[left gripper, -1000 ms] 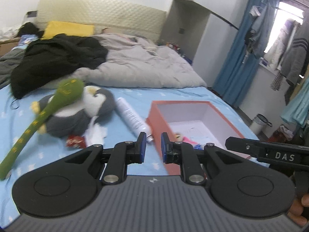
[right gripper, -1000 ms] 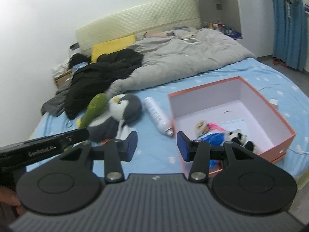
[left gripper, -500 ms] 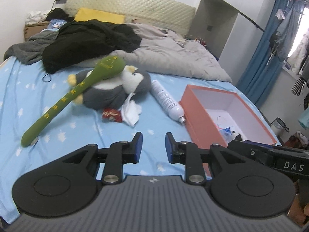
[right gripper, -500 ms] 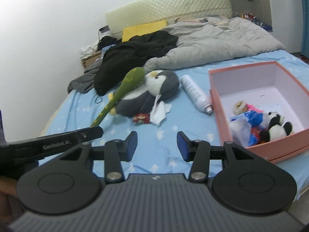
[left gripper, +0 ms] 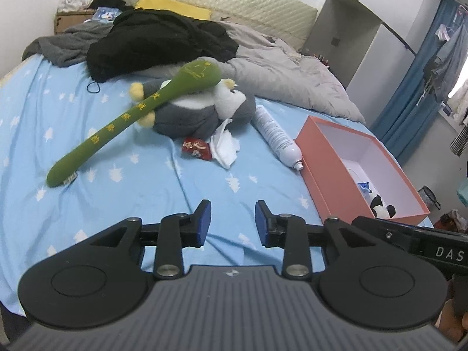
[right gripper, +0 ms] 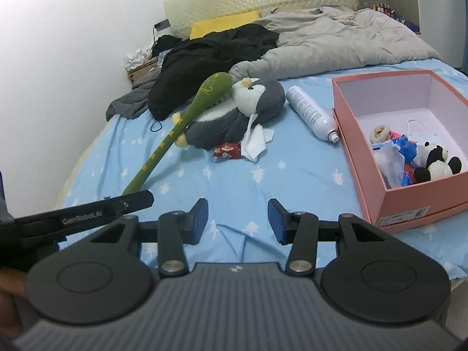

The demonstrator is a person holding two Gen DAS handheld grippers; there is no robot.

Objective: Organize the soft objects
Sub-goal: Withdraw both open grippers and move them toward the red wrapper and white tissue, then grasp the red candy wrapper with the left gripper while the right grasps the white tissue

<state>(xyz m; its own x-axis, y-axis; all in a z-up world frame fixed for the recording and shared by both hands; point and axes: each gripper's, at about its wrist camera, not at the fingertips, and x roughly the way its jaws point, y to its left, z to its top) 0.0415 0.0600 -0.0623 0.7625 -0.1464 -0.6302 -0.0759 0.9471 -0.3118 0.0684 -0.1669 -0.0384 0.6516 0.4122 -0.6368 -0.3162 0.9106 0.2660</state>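
On bed: fuzzy grey penguin (left gripper: 201, 111) | long green plush (left gripper: 131, 117) | left jaws opening, right jaws apart, both empty

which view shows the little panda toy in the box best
The right wrist view: the panda toy shows whole, lying in the near corner of the pink box. In the left wrist view the box wall hides most of it, leaving only its head.
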